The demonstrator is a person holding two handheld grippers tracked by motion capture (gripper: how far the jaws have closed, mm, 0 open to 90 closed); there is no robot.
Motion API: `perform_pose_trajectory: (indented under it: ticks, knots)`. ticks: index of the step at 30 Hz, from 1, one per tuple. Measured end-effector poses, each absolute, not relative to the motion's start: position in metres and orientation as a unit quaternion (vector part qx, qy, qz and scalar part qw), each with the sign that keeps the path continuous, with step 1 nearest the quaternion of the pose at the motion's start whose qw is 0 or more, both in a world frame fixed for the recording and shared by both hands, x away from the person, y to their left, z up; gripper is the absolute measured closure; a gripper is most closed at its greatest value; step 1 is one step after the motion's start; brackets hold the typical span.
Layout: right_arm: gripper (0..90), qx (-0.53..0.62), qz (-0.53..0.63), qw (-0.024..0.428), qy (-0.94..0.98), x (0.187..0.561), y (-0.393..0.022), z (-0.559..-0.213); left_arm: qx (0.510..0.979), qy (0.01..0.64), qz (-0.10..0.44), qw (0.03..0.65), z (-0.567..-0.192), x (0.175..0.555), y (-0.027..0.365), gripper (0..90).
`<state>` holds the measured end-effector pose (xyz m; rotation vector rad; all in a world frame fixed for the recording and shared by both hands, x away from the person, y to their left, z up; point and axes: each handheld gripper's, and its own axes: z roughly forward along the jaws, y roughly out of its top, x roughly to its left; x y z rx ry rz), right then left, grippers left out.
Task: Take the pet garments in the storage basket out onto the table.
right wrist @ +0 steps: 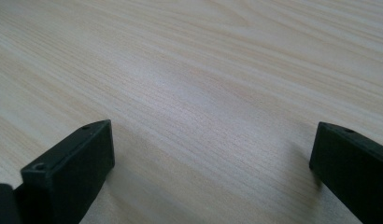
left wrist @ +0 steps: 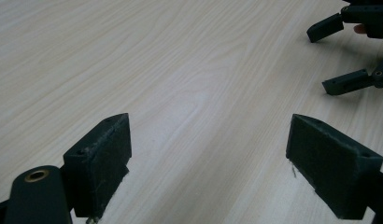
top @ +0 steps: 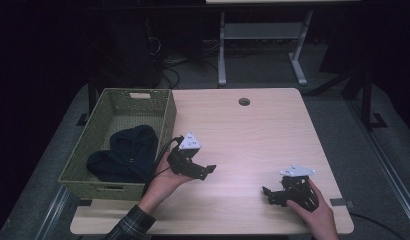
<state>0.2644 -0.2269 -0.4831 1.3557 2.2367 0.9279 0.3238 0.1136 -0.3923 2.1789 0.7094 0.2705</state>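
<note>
Light wood table [top: 253, 135] beneath both grippers. Woven basket [top: 165, 107] just left of left gripper, at table's left edge. Dark garment [top: 124, 152] lies inside basket, near left gripper, not touched; looks like hooded top, hard to tell in dim light. Left gripper [top: 205, 169] held above table, jaws spread wide, nothing between. Right gripper [top: 269, 192] well apart to its right, low over table, jaws also spread, holding nothing.
</note>
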Motion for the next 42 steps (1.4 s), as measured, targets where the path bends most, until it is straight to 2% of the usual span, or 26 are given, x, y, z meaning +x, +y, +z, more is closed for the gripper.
perform_pose_trajectory:
  ticks: [21,42]
  knots:
    - [0.0,0.481,0.329,0.182,0.792,0.264,-0.227,-0.483,0.847,0.293,0.118,0.426,-0.356,0.339,0.138,13.8]
    - [0.0,0.480,0.329,0.182,0.792,0.264,-0.227,-0.483,0.833,0.328,0.136,0.424,-0.341,0.348,0.190,13.9]
